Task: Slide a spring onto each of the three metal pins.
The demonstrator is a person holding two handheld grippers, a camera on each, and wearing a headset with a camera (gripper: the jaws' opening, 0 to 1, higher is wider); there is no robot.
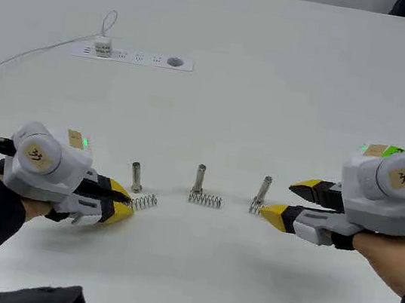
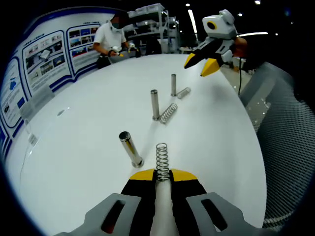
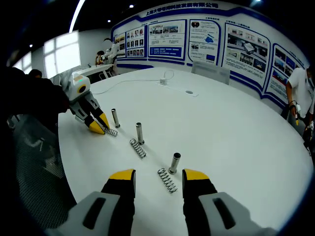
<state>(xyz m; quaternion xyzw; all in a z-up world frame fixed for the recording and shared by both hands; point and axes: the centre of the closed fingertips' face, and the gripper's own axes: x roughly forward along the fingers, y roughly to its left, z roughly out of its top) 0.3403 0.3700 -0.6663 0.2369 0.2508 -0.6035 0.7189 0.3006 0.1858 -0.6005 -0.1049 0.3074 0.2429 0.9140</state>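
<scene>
Three short metal pins stand upright in a row on the white table: left pin (image 1: 137,177), middle pin (image 1: 199,179), right pin (image 1: 263,189). A spring lies by each. My left gripper (image 1: 128,205) is shut on the near end of the left spring (image 2: 162,158), which lies just right of the left pin (image 2: 129,148). My right gripper (image 3: 158,176) is open, its yellow tips either side of the right spring (image 3: 167,180) and right pin (image 3: 174,162), touching neither. The middle spring (image 1: 205,199) lies loose at the foot of its pin.
A white power strip (image 1: 133,56) with a plugged-in adapter and cable lies at the far side of the table. The table's near edge (image 3: 83,191) is close behind the grippers. A person (image 2: 110,37) stands at another table in the background.
</scene>
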